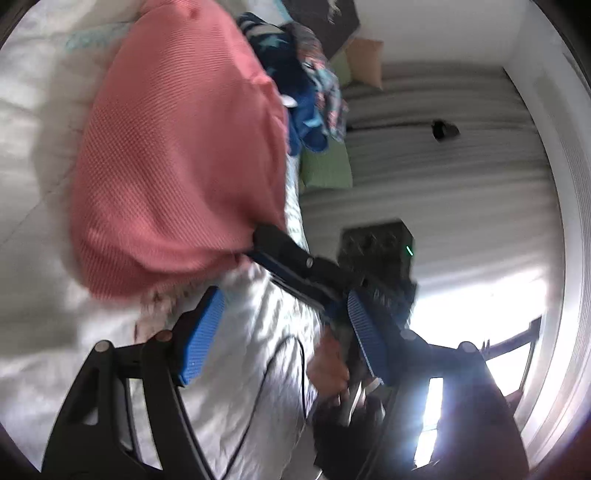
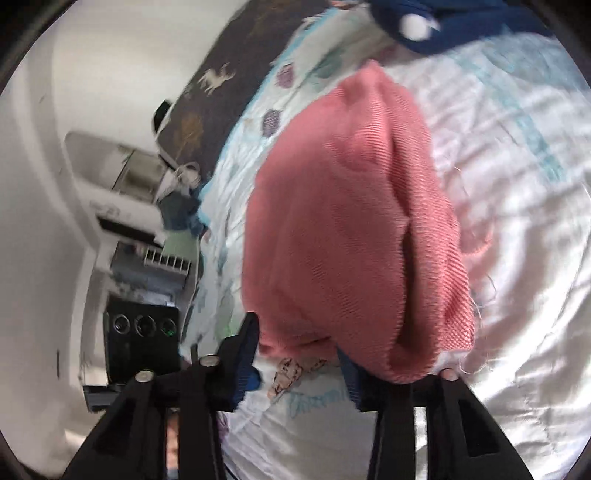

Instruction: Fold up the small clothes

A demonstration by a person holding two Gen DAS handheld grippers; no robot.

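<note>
A pink knit garment point(image 1: 177, 155) lies bunched on the white bedspread point(image 1: 44, 177). It also shows in the right wrist view point(image 2: 343, 229), draped over my right finger. My left gripper point(image 1: 280, 332) is open and empty, its blue pads point(image 1: 201, 339) just below the garment's near edge. My right gripper point(image 2: 299, 362) is open; the garment's hem lies over and between its fingers. In the left wrist view the right gripper point(image 1: 273, 240) reaches in from the right and touches the garment's edge.
A pile of blue and patterned clothes point(image 1: 295, 85) lies beyond the pink garment, with a green item point(image 1: 325, 166) beside it. A dark blue garment point(image 2: 443, 26) lies at the far side. A cabinet and a black box point(image 2: 144, 343) stand left of the bed.
</note>
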